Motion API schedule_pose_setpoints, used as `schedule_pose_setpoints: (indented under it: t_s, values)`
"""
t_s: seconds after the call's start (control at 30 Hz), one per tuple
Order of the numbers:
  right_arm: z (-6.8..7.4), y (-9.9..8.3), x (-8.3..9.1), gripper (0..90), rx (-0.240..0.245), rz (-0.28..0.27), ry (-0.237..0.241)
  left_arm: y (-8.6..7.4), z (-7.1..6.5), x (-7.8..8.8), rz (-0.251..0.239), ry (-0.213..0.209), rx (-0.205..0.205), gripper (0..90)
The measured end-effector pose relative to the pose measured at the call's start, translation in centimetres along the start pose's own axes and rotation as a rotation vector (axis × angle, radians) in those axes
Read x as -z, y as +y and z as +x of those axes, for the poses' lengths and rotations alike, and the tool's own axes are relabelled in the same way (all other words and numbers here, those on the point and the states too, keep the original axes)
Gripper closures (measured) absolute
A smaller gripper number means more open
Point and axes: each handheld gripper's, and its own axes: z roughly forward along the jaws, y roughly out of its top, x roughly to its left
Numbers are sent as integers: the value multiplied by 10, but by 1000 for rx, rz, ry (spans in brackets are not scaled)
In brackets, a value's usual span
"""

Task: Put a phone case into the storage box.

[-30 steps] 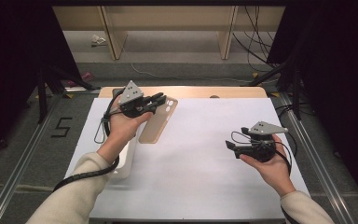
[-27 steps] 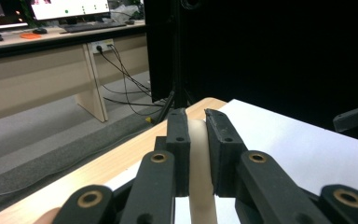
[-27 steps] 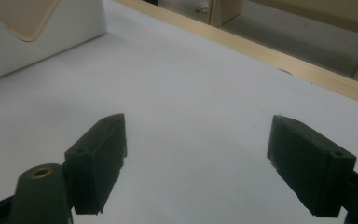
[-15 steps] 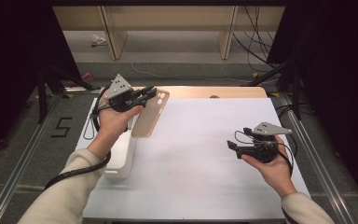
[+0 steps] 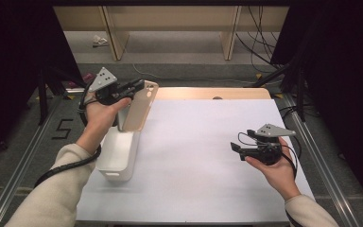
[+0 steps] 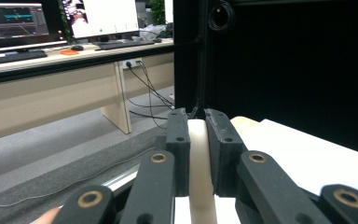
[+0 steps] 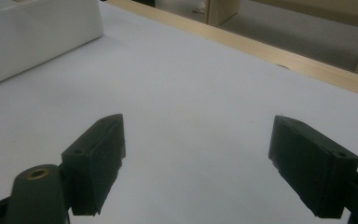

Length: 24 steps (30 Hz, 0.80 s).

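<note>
A beige phone case [image 5: 139,108] hangs nearly upright from my left gripper [image 5: 140,86], which is shut on its top edge. The case's lower end hovers over the far end of a white bin [image 5: 118,158] at the table's left side. In the left gripper view the case's pale edge [image 6: 200,154] is pinched between the two black jaws of the left gripper [image 6: 196,128]. My right gripper [image 5: 237,148] is held above the white mat [image 5: 198,142] at the right, open and holding nothing. The right gripper [image 7: 198,163] has its jaws spread wide over the bare mat.
The bin's white wall [image 7: 37,28] lies far off at the top left of the right gripper view. A wooden table edge [image 5: 212,92] runs along the back of the mat. Metal rails [image 5: 319,142] flank the table, and cables [image 5: 264,42] lie on the floor behind.
My left gripper has carried the phone case left and toward the far edge, from over the mat to above the bin, and the case now hangs more upright. The right gripper has barely moved.
</note>
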Motion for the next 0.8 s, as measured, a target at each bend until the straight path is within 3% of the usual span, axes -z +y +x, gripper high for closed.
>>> schedule_pose_setpoints:
  t_s: [0.37, 0.8]
  values:
    - [0, -1, -1, 198, -2, 5, -1, -1, 29, 5, -21, 50, 32, 801]
    - [-1, -2, -1, 200, -4, 6, -1, -10, 48, 4, -19, 91, 48, 800]
